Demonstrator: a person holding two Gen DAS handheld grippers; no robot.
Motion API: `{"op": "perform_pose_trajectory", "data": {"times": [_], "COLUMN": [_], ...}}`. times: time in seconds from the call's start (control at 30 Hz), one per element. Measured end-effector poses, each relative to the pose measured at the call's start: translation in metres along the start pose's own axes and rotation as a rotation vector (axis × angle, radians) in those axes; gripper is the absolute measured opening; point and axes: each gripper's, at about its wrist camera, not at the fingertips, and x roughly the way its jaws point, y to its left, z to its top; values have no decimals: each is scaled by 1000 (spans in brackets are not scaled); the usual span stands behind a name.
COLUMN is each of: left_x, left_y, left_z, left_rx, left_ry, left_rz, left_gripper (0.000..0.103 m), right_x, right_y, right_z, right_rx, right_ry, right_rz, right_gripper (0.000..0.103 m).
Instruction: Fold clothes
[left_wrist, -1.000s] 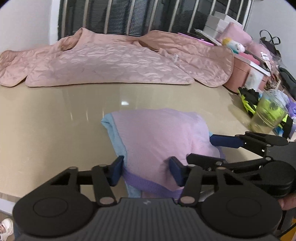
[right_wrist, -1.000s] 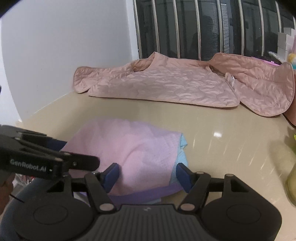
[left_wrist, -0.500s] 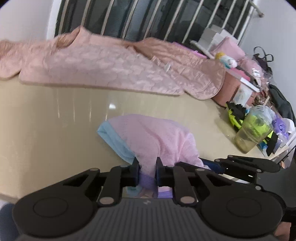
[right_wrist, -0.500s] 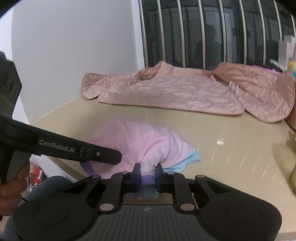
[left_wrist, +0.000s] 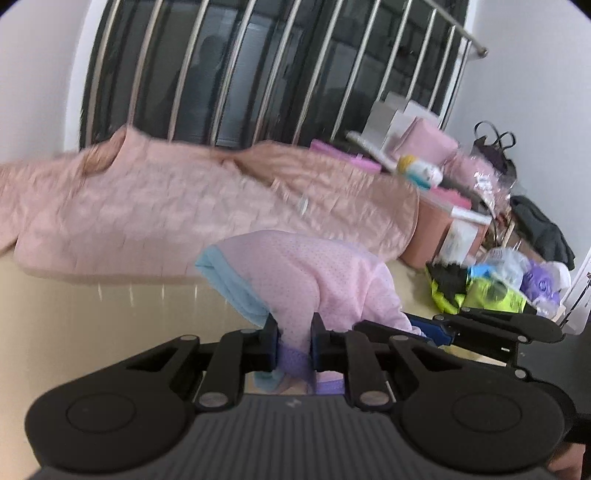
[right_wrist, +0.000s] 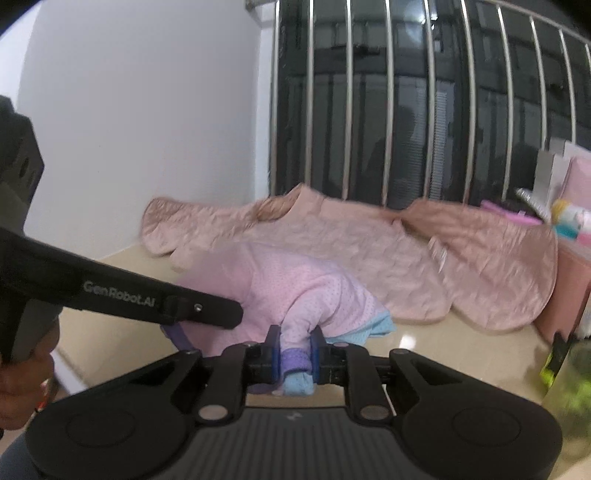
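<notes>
Both tools are clamped on the same small garment. From the left wrist view, the left tool (left_wrist: 294, 341) has its blue pads drawn in narrow, with a bunch of the pink garment (left_wrist: 314, 273) pinched between them; a purple band of the fabric shows right at the pads, and a light blue trimmed edge hangs to the left of the grip. The right tool (left_wrist: 430, 328) shows in that view as a dark arm reaching in from the right, its blue pad tips at the garment's lower right side.

From the right wrist view, the right tool (right_wrist: 294, 356) is likewise narrowed onto a gathered fold of the pink garment (right_wrist: 295, 288), with purple band and light blue cloth squeezed between the pads. The left tool (right_wrist: 207, 312) crosses in from the left; its tip meets the garment's left side, and a hand (right_wrist: 22, 384) grips its handle at the frame edge.

The garment is held up between the two tools, tented over the beige desk (left_wrist: 92, 325), its far part drooping down. Behind it, a quilted peach-pink jacket (left_wrist: 184, 210) lies spread flat along the desk's far edge, below a barred window (right_wrist: 424, 103). To the right sits a clutter of boxes and bags (left_wrist: 491, 266); details there are blurred.
</notes>
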Motion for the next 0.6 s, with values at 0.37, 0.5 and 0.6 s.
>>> {"op": "perform_pose_trajectory", "data": {"times": [0.37, 0.5, 0.6], "left_x": [76, 122, 160], "left_y": [9, 17, 26], "left_z": [87, 125, 148], "left_rx": [37, 41, 47], "left_ry": [-83, -104, -106], "left_rz": [-15, -15, -17], "left_gripper": [15, 15, 15], "right_x": [73, 115, 148], "right_y": [-53, -88, -110], "right_z": [77, 103, 121], "right_rx": [-61, -33, -17], "right_ry": [-46, -69, -74], "right_rz": [-99, -135, -169], "right_gripper": [15, 15, 15]}}
